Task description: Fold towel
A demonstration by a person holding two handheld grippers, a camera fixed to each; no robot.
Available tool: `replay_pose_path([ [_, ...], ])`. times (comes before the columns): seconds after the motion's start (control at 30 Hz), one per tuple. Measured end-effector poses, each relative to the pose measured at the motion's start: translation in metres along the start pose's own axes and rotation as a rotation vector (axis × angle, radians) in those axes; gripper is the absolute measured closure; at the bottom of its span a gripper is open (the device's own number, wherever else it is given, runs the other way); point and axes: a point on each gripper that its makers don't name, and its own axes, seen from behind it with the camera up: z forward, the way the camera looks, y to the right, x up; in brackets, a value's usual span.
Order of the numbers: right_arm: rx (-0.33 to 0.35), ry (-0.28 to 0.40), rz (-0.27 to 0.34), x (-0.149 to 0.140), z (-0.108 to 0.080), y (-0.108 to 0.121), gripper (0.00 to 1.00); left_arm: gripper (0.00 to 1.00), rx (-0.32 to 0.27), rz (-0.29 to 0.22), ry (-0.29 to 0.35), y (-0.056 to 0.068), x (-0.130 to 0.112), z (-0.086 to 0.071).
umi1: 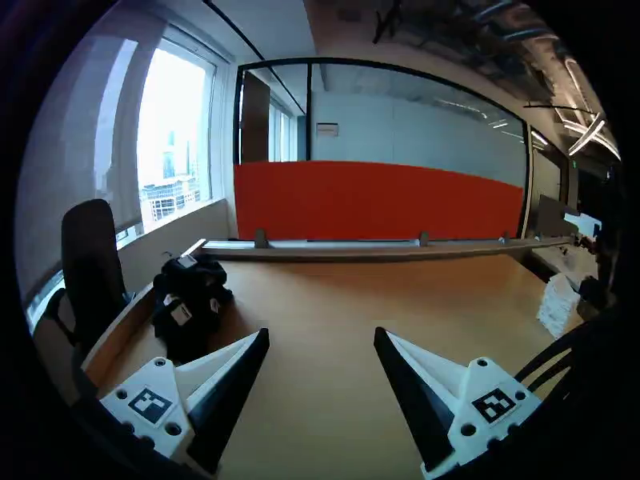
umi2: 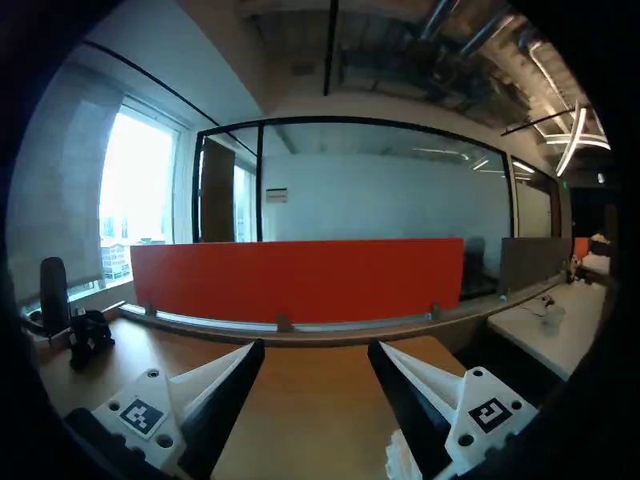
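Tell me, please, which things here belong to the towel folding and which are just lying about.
For the job: left claw, right claw, both open; white textured cloth, probably the towel; wooden desk.
Lying about: black gear bundle, office chair, orange divider.

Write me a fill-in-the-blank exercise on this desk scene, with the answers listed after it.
1. The left gripper holds its jaws ____, with nothing between them.
2. The chair near the window is ____ in colour.
3. On the wooden desk, the dark bundle lies toward the ____ side of the left gripper view.
4. The right gripper has its jaws ____ above the desk.

Missing words: open; black; left; open
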Motion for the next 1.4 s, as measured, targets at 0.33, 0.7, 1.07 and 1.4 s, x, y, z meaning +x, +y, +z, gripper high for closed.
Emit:
replay_pose_path([
  [0.33,0.022,-0.029,0.008,-0.006,-0.007,-0.02,0.0,0.02,0.015,0.0,0.21,-0.011,0.079,0.013],
  [0.7,0.019,-0.038,0.016,-0.007,-0.008,-0.029,0.0,0.03,0.007,-0.001,0.26,-0.013,0.094,0.023],
  [1.07,-0.017,-0.009,0.026,0.009,-0.007,-0.039,0.0,0.03,-0.008,-0.014,0.266,-0.01,0.088,0.035],
  [1.4,-0.014,0.014,-0.001,0.006,-0.008,-0.057,0.0,0.03,-0.011,-0.017,0.279,-0.014,0.064,0.051],
])
